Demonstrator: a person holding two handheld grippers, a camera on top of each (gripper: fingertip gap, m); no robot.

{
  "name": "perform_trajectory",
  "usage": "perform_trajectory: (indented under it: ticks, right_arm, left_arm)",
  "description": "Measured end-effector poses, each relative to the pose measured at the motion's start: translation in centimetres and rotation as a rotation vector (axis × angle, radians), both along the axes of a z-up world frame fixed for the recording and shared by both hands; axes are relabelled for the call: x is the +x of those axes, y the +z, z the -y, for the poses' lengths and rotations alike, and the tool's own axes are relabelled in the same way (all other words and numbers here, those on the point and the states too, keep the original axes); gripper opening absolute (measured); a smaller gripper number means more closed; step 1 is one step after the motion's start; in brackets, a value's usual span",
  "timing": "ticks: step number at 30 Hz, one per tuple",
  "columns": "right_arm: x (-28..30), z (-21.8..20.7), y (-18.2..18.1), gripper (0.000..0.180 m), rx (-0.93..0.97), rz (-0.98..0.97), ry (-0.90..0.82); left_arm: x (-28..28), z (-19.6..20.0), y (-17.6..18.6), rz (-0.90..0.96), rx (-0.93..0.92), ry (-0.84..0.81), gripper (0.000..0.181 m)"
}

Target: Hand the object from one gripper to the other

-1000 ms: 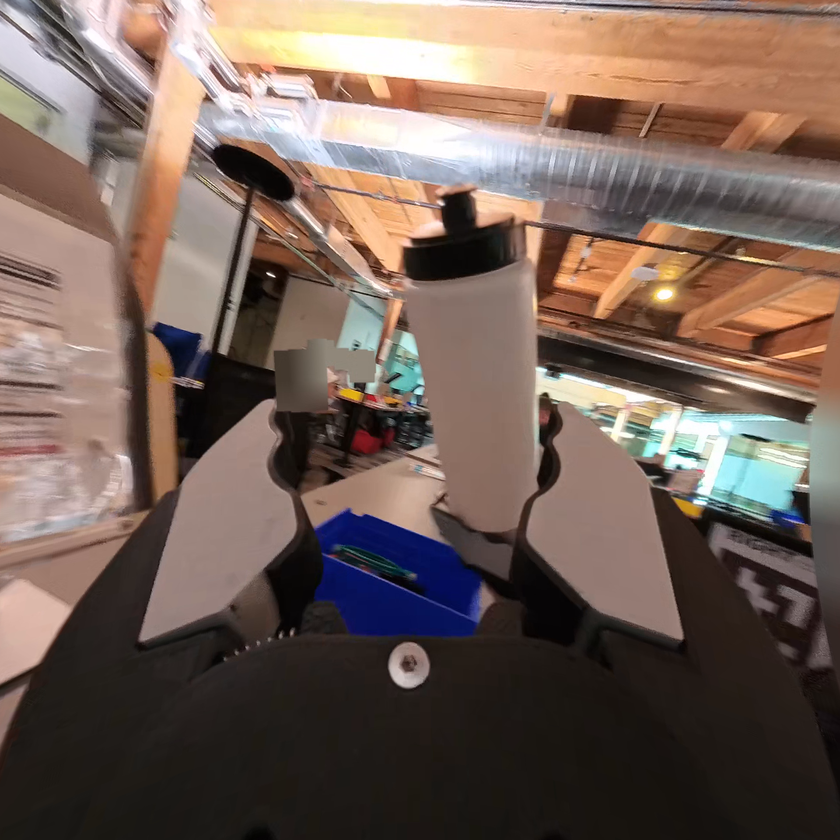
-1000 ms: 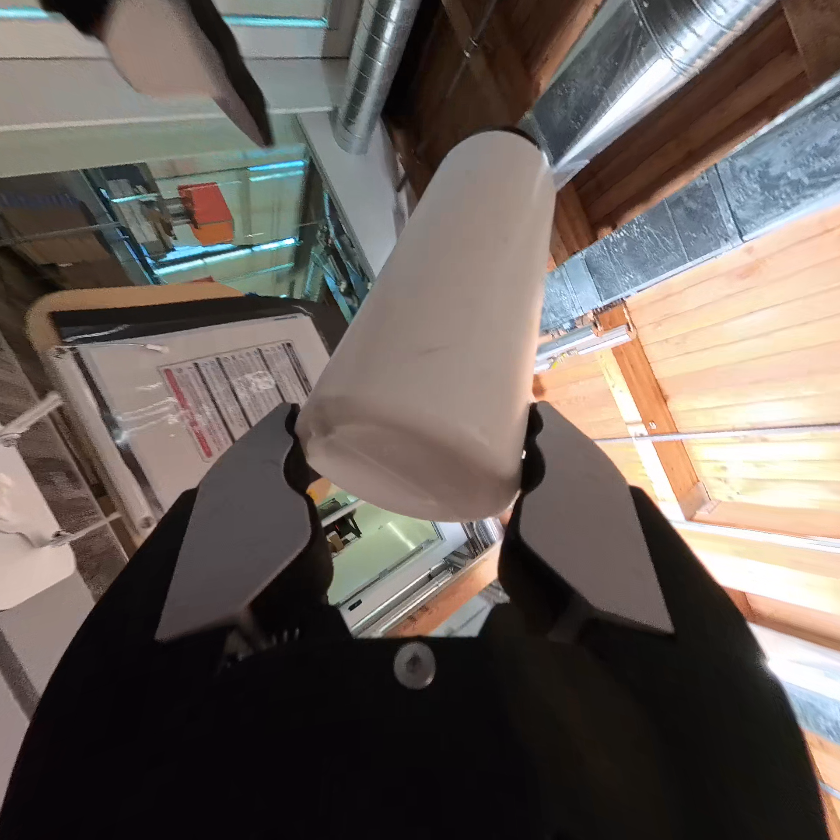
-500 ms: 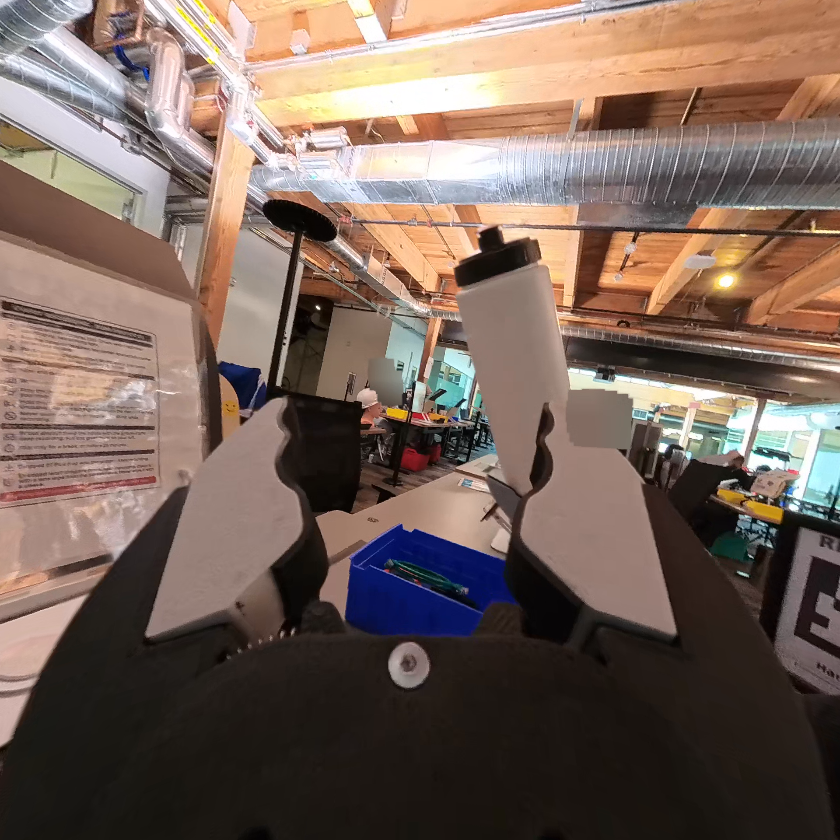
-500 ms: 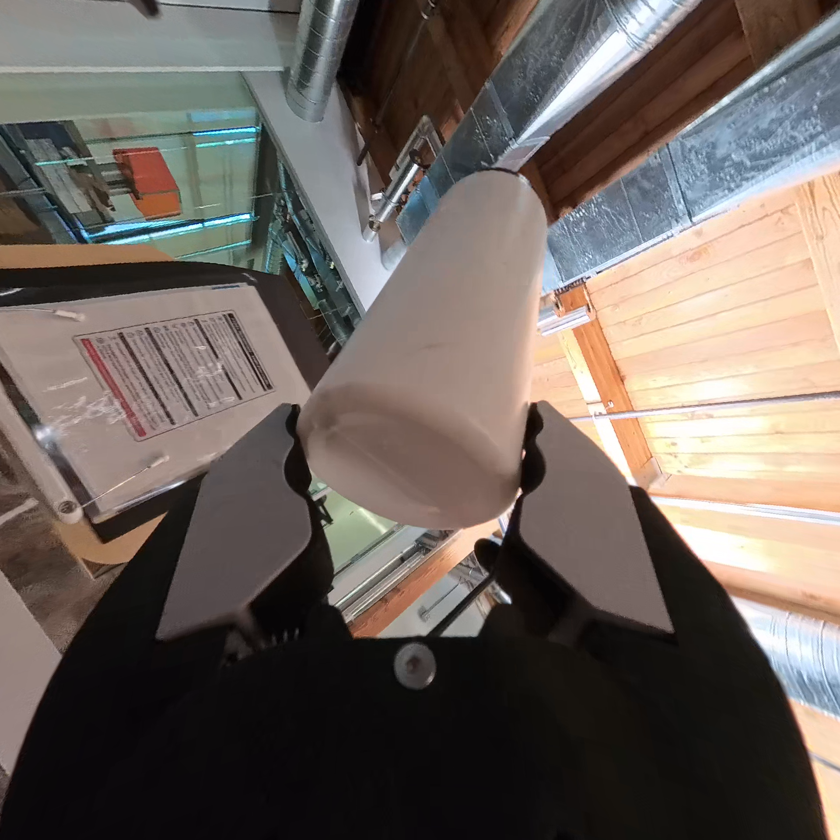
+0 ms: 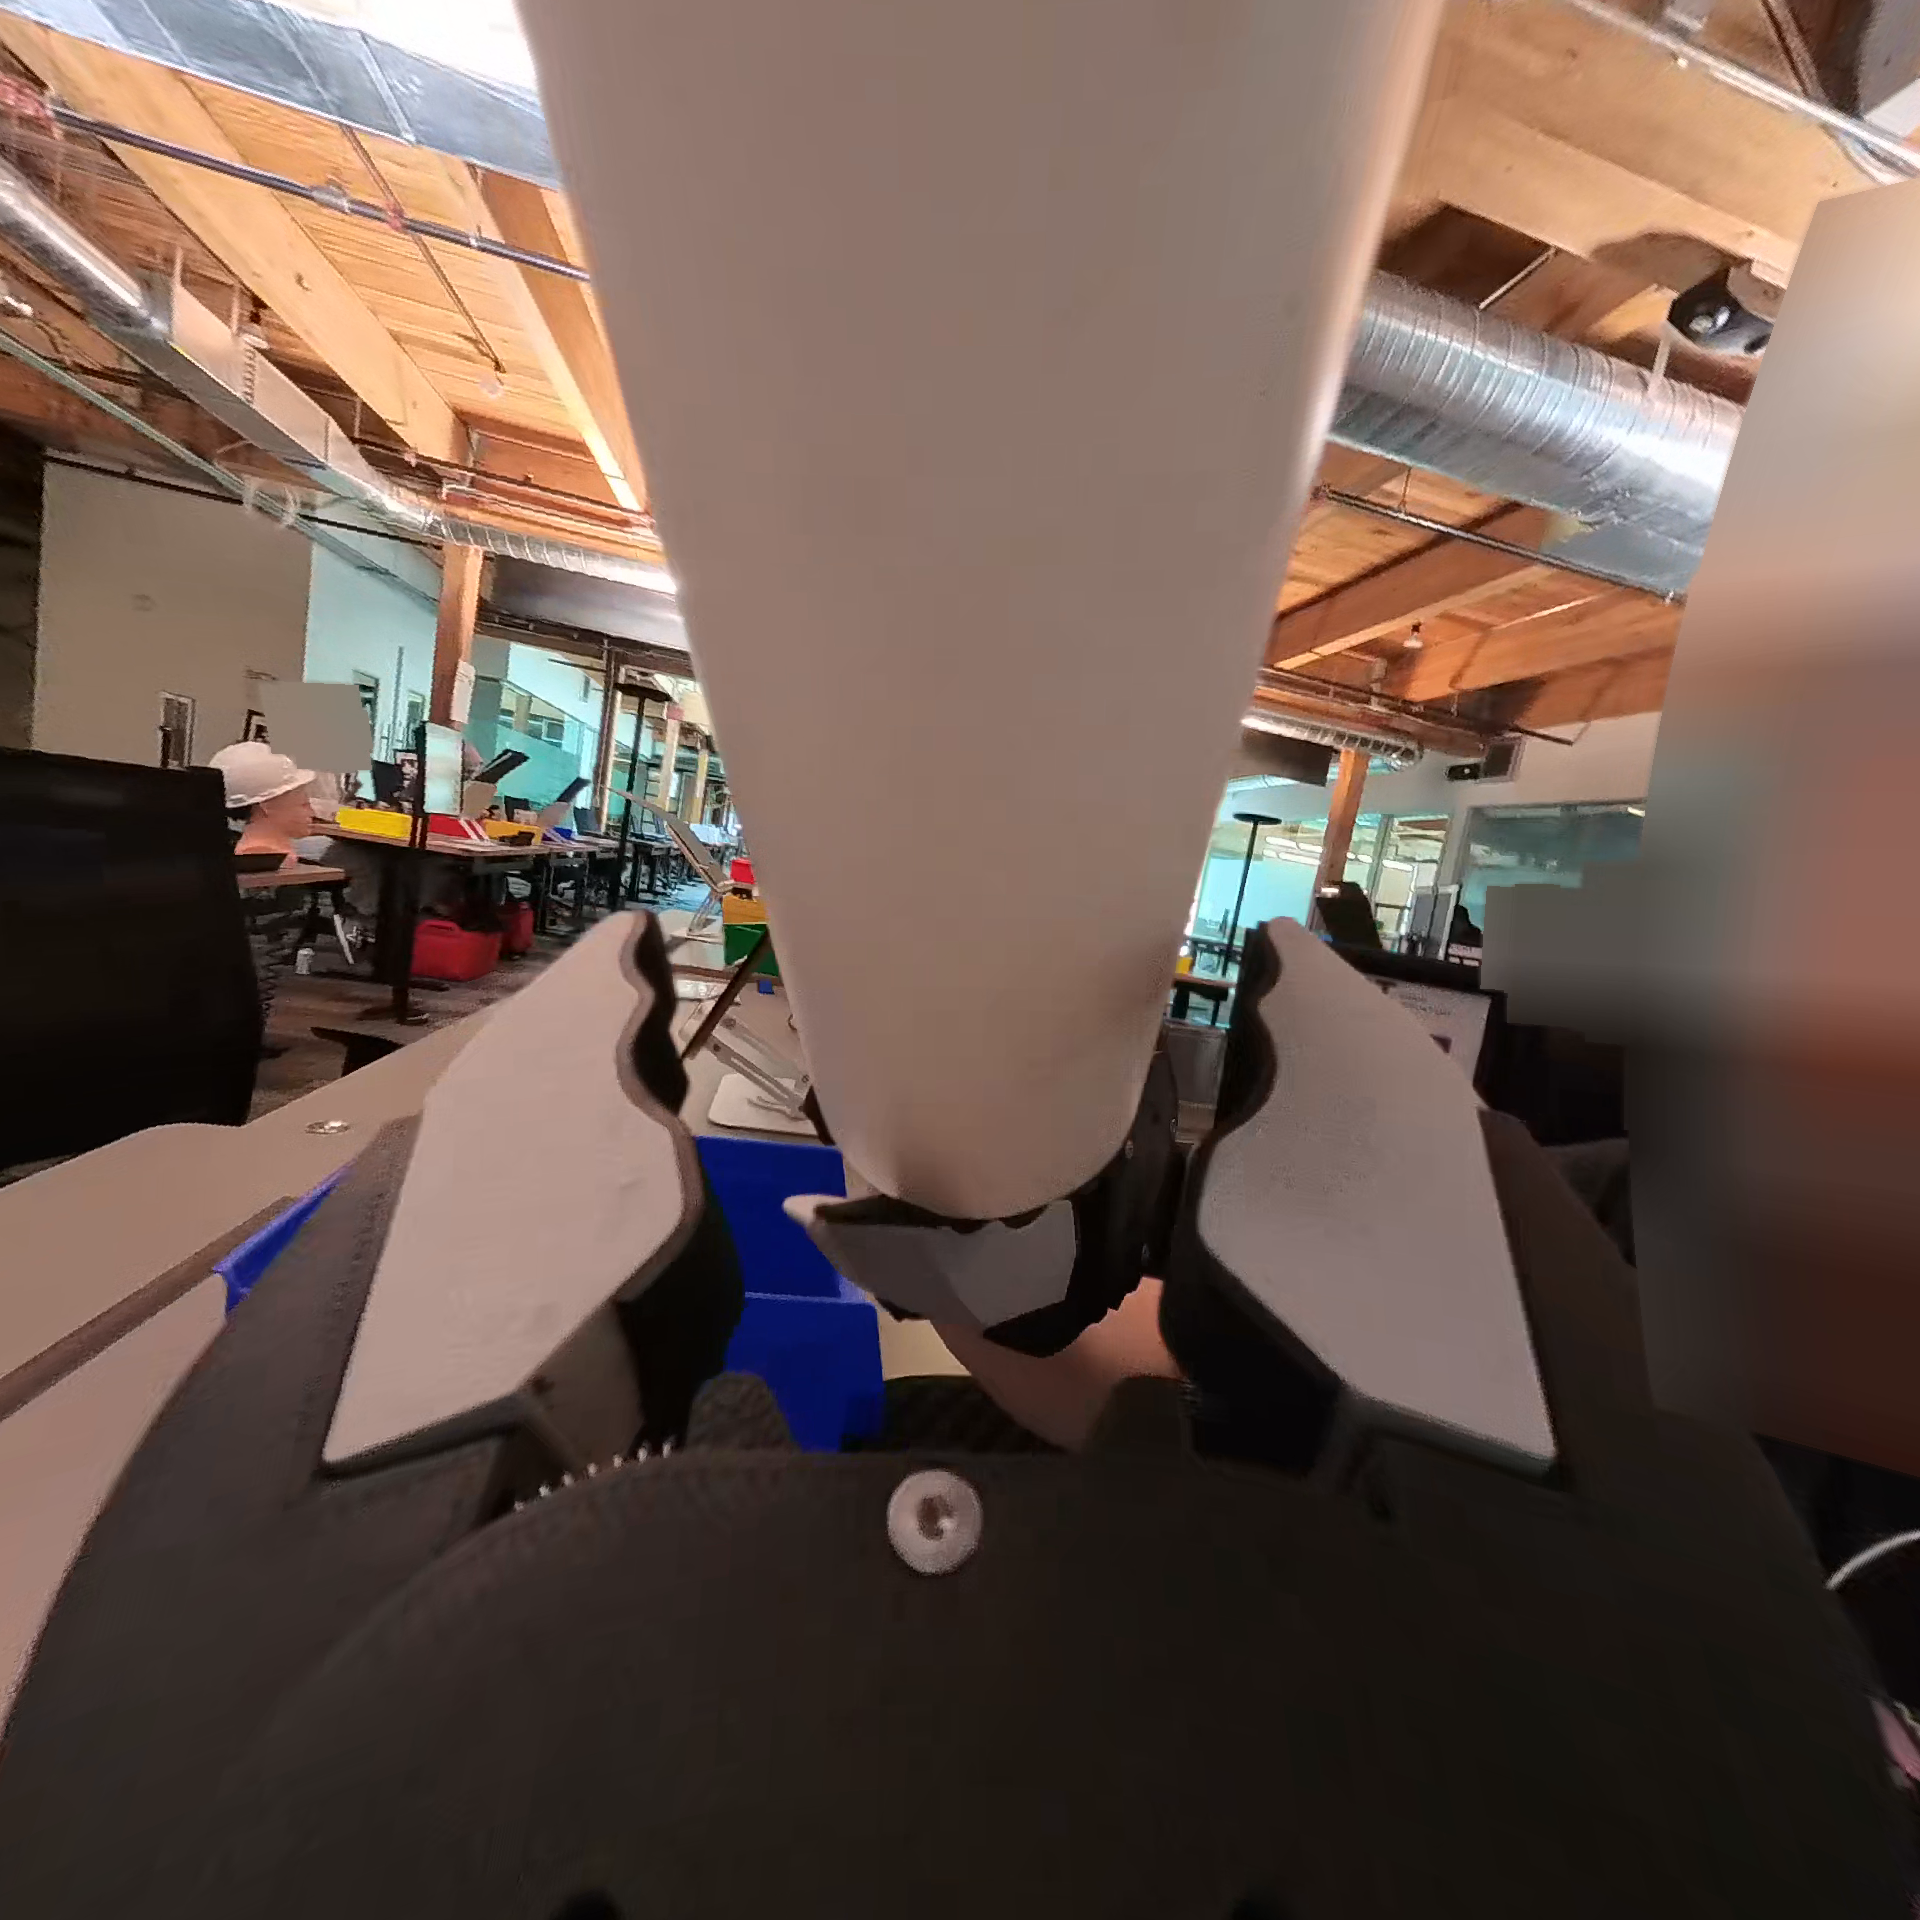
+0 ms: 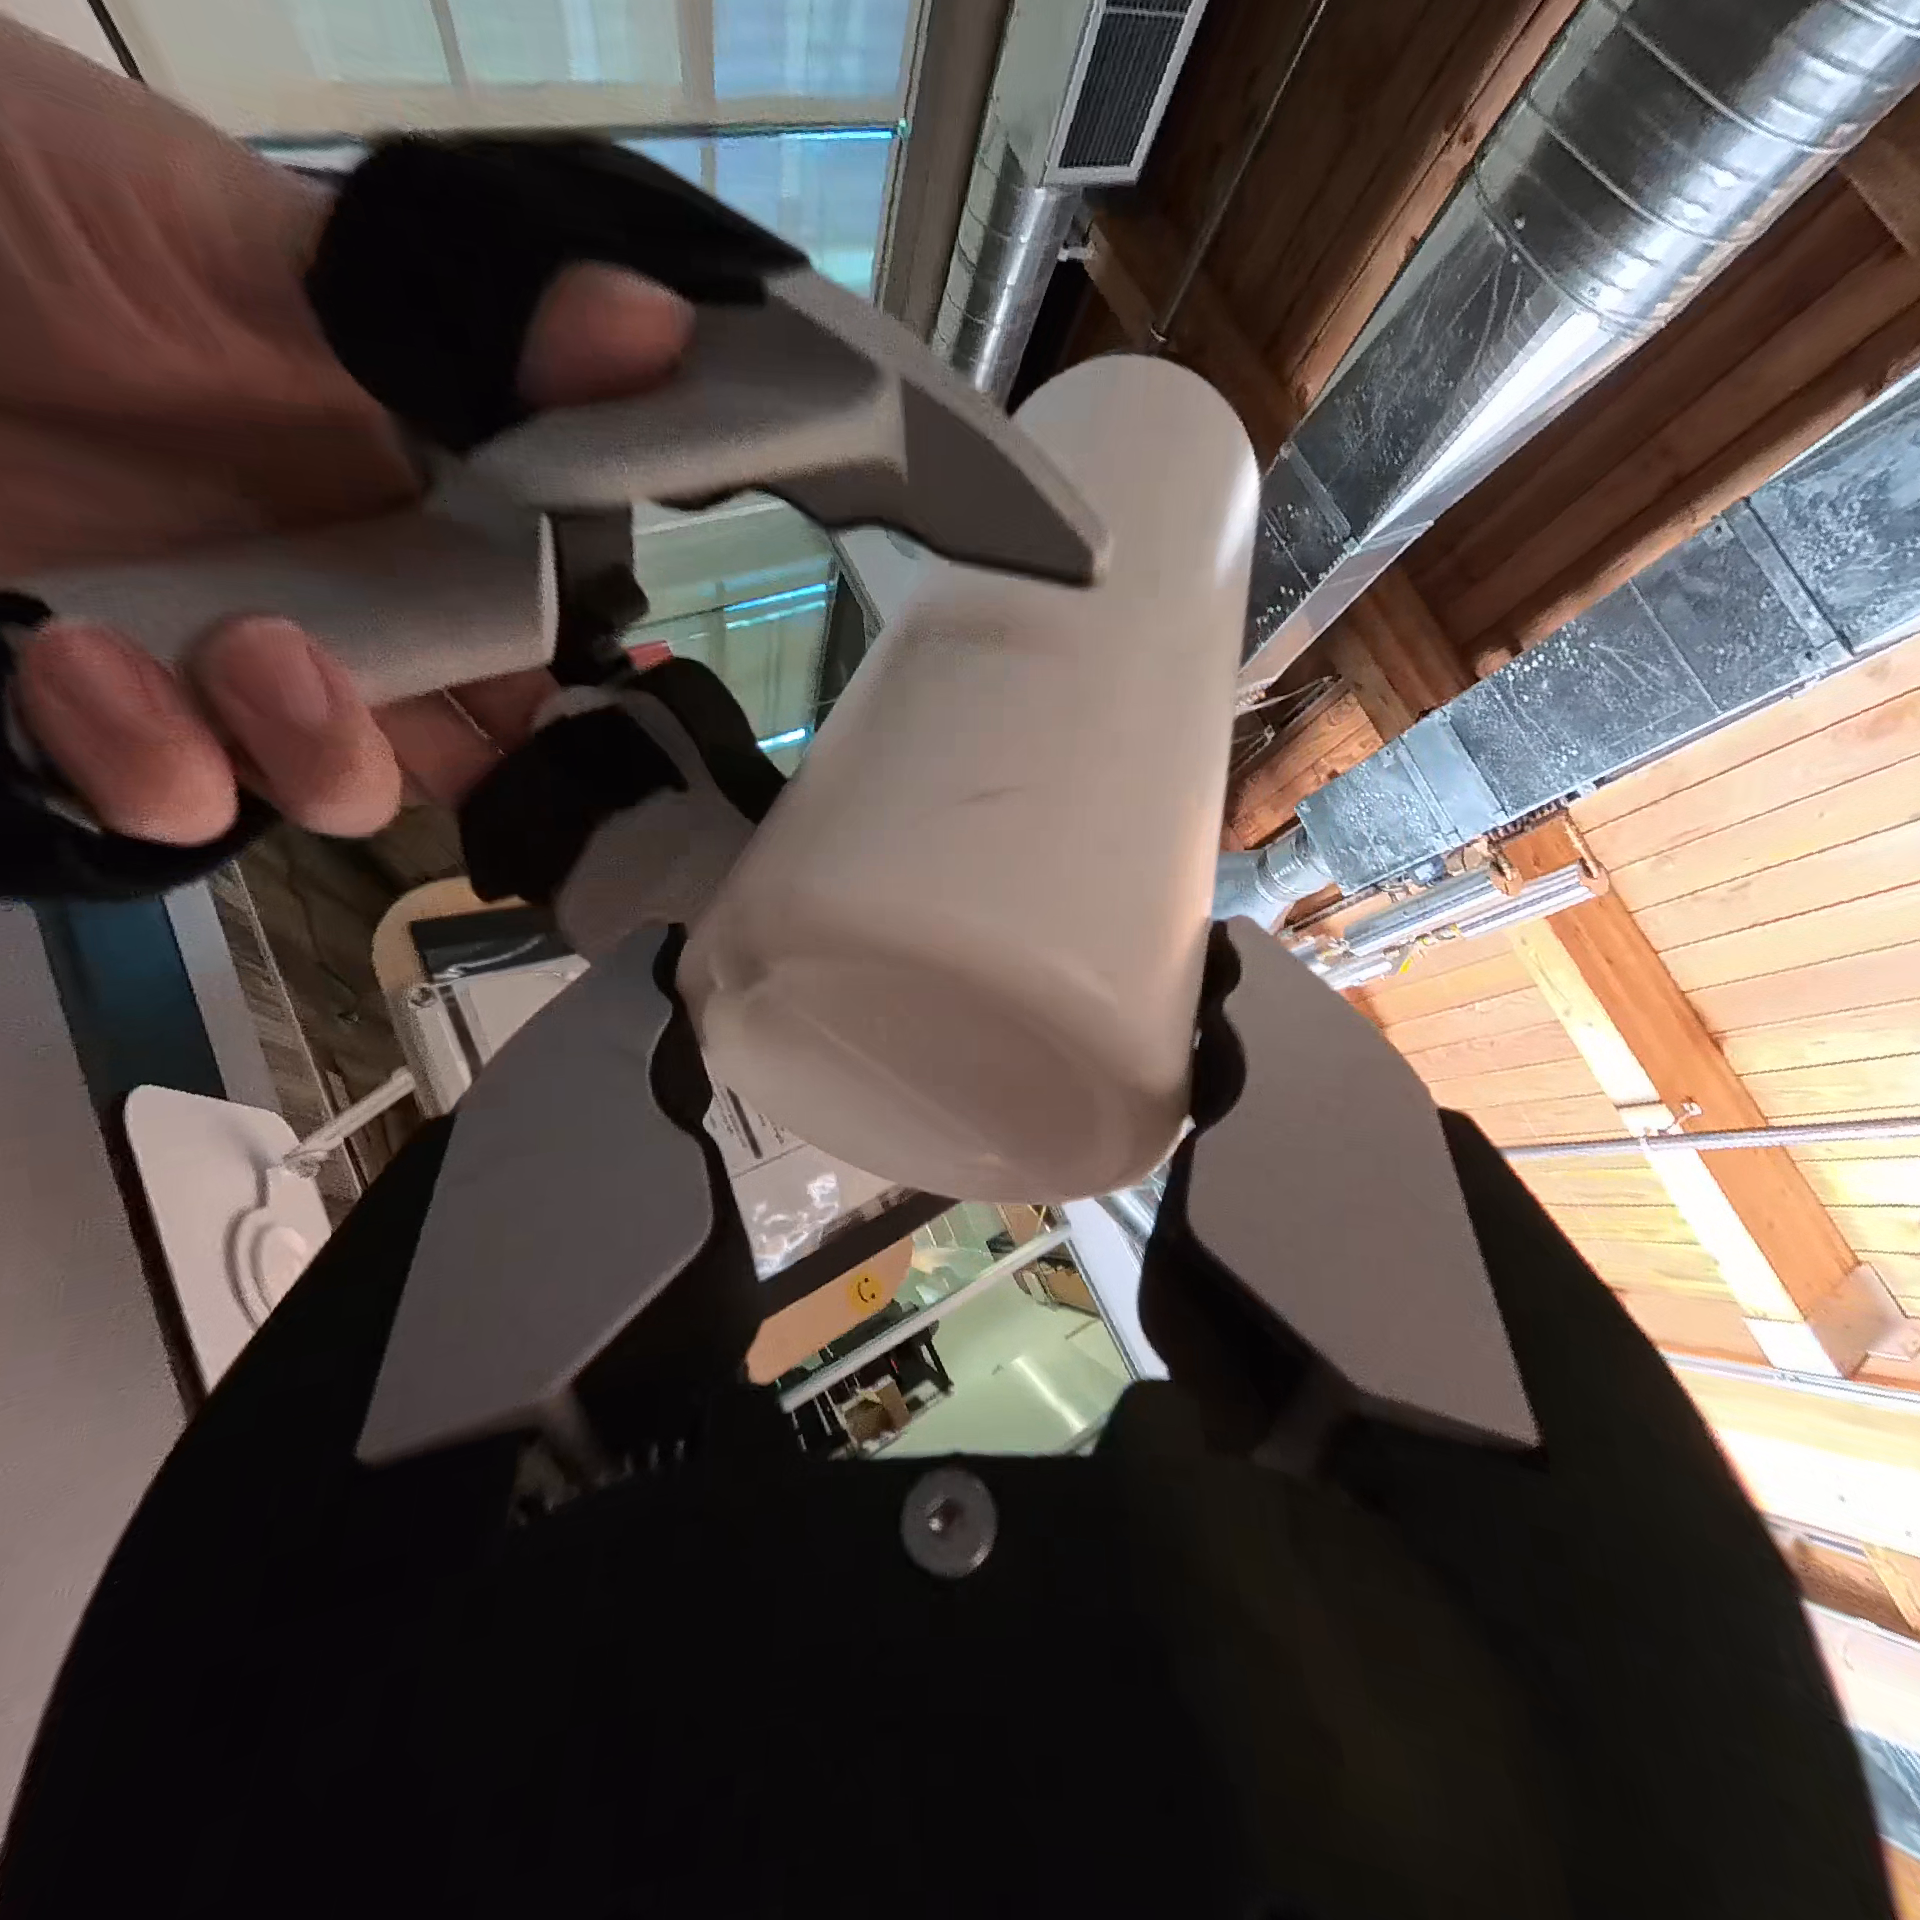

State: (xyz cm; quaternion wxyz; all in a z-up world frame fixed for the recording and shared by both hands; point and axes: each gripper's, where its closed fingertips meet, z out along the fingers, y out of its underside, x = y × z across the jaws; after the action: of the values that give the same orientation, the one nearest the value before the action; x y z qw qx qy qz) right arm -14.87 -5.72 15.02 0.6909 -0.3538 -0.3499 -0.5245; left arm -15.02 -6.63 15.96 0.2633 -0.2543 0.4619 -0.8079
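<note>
Closing in, the left gripper (image 5: 940, 1023) now straddles the white cylindrical plastic bottle (image 5: 966, 582), fingers spread with side gaps; the right gripper (image 6: 940, 1023) clamps its base.

A blue bin (image 5: 792, 1288) is sitting on the pale bench (image 5: 156, 1174) close by, with a black chair back (image 5: 114, 956) standing off to the left. Farther back, a person in a white hard hat (image 5: 260, 774) is sitting at a row of desks, a red box (image 5: 454, 948) lying on the floor beneath. A silver duct (image 5: 1527, 416) is running under the wooden ceiling (image 5: 416, 281)
</note>
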Motion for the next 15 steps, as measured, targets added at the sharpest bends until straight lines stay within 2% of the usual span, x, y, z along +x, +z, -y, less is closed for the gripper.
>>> perform_trajectory:
  ticks: [3,6,9,13,15]
  right_arm:
    - [-0.6,-0.4,-0.7,0.094,0.005,0.016,0.018]
    - [-0.1,-1.1,-1.3,0.092,-0.046,-0.008,0.054]
    - [2.6,-2.3,-1.8,0.083,-0.118,-0.025,-0.028]
    - [7.2,-3.4,-2.0,0.077,-0.17,-0.118,-0.176]
    - [8.1,-3.7,-2.2,0.075,-0.192,-0.146,-0.196]
  left_arm:
    - [-0.3,0.6,0.0,0.022,0.007,-0.022,0.085]
    - [0.1,-0.3,-0.2,-0.001,0.066,0.075,0.084]
    - [0.6,-3.5,-0.2,-0.035,0.182,0.321,0.083]
    - [-0.4,-10.1,0.0,-0.065,0.389,0.754,0.083]
    - [-1.2,-12.1,0.3,-0.071,0.45,0.885,0.083]
